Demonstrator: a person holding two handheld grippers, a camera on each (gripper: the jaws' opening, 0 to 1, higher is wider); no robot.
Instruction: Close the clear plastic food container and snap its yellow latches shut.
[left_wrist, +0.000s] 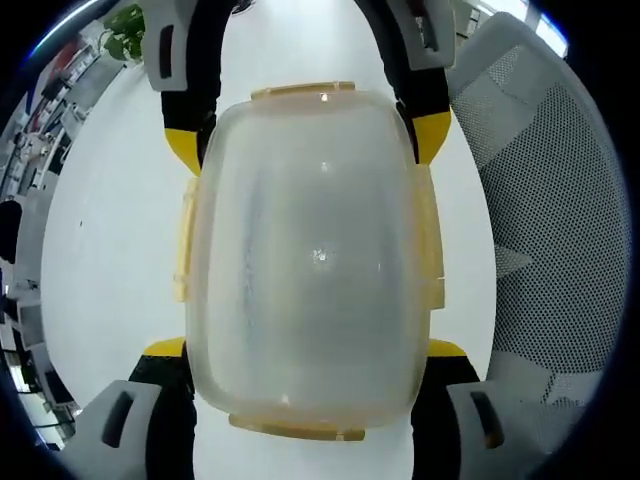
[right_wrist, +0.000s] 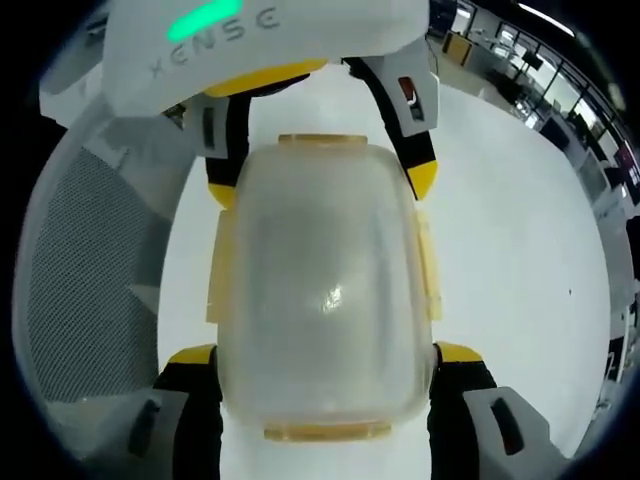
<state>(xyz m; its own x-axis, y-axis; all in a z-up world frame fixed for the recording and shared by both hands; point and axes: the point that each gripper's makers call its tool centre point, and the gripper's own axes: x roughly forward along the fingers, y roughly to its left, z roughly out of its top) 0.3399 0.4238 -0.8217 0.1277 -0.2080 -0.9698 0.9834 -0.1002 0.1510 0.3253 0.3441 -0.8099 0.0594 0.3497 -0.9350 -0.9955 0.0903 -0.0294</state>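
Glowing green light beyond container

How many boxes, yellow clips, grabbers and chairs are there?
Plastic box: 1
Yellow clips showing on it: 4, one per side
Grabbers: 2, left gripper and right gripper
Mesh chair: 1
Total: 8

The container is cloudy, glossy clear plastic with translucent yellow plastic latches; the worktop is smooth matt white; the chair is grey mesh.
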